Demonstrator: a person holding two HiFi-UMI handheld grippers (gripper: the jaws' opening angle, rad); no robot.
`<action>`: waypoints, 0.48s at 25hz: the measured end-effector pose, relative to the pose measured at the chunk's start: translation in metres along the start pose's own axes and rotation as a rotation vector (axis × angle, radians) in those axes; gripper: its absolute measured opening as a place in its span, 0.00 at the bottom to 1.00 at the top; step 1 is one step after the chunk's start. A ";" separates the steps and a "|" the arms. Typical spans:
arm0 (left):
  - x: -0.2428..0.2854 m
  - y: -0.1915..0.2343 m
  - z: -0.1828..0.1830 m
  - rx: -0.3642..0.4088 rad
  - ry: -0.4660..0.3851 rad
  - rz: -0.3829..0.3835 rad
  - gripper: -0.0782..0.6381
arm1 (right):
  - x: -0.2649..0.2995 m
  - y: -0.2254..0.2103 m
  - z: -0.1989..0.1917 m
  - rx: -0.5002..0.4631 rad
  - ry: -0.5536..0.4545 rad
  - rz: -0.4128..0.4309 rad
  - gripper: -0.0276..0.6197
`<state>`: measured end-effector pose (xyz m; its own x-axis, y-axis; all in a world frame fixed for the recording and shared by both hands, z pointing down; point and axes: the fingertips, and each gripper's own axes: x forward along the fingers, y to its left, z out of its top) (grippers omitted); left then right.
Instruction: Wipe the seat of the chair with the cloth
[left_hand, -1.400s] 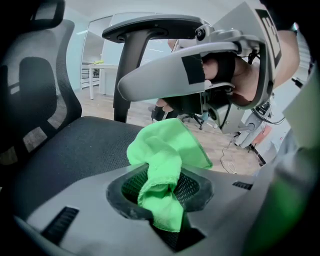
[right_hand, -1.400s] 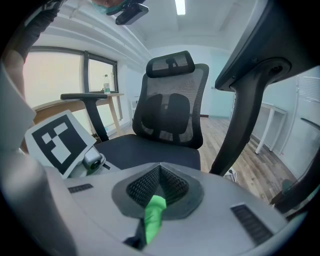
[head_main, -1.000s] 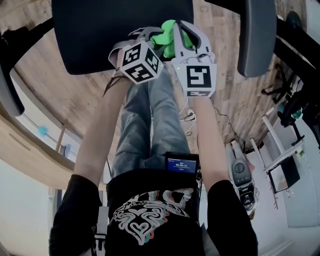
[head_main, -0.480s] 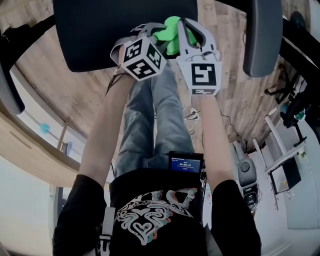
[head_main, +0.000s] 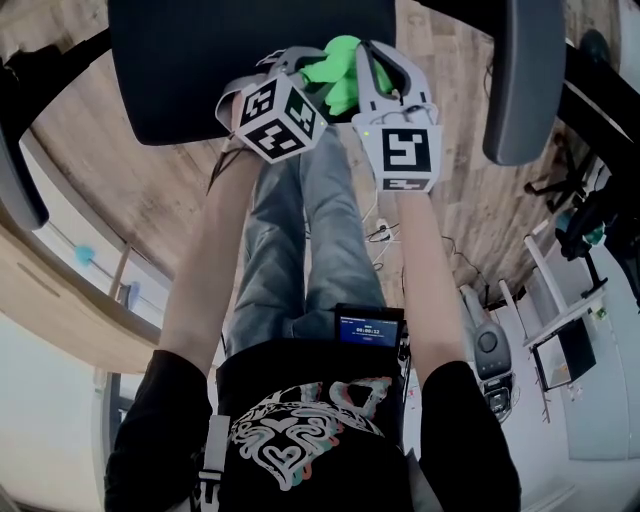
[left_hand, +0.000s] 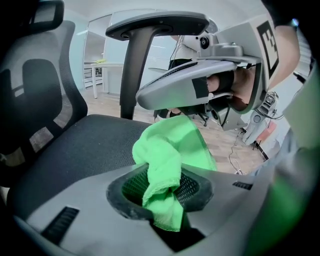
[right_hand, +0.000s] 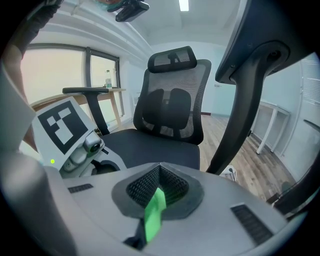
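left gripper (left_hand: 165, 202) and right gripper (right_hand: 156, 202) clamp the cloth (left_hand: 172, 147) (bunched) over the seat (left_hand: 85, 142).

The black seat (head_main: 190, 70) lies bare across the upper left of the head view, hemmed by the upper-right armrest (head_main: 520, 80) and the left-edge armrest (head_main: 15, 170).

Your left gripper (left_hand: 162, 195) and right gripper (right_hand: 157, 192) sit side by side over the near edge of the seat (head_main: 250, 60), the left one to the left. The cloth (left_hand: 170, 150) lies between them, caught in both sets of jaws. An armrest (head_main: 520, 70) stands to the right of the seat and the backrest (right_hand: 172, 95) behind it.
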<state>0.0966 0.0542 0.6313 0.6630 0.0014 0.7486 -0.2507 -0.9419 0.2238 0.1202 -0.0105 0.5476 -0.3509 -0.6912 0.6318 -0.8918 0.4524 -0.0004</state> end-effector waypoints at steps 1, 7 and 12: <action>-0.001 0.003 -0.001 -0.002 0.001 0.006 0.27 | 0.001 0.000 0.001 0.000 0.001 0.001 0.04; -0.014 0.034 -0.018 -0.048 0.027 0.069 0.27 | 0.005 0.001 0.003 0.004 -0.012 0.000 0.04; -0.023 0.053 -0.030 -0.067 0.028 0.101 0.27 | 0.007 0.002 0.002 0.012 -0.008 0.001 0.04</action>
<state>0.0467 0.0138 0.6443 0.6125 -0.0826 0.7861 -0.3623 -0.9133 0.1864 0.1152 -0.0151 0.5503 -0.3541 -0.6950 0.6257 -0.8948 0.4463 -0.0105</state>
